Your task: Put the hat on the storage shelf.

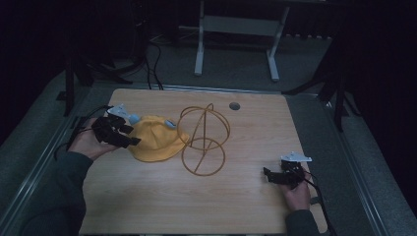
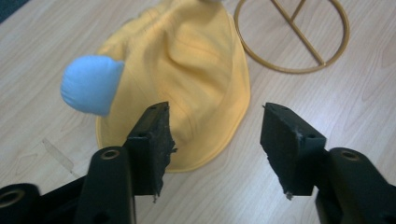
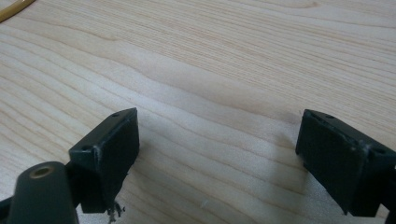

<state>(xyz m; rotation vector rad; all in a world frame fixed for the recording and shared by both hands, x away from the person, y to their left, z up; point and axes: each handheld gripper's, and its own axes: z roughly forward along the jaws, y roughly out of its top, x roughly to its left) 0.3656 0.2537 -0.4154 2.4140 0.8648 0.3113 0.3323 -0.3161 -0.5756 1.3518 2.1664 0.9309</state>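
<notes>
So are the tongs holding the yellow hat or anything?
No, nothing is held. The left tongs are open just above the brim of the yellow cloth hat, not pinching it. The right tongs are open over bare wooden table.

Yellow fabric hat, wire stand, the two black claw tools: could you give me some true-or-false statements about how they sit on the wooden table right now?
1. The yellow fabric hat hangs on top of the gold wire stand. False: it lies on the light wooden table beside the stand.
2. The left gripper is open, its jaws framing the hat's brim. True.
3. The right gripper clamps the wire stand. False: it is open over bare wood.
4. The hat carries a small light-blue ear. True.
5. The stand lies at the table's near right corner. False: it is near the middle.
</notes>
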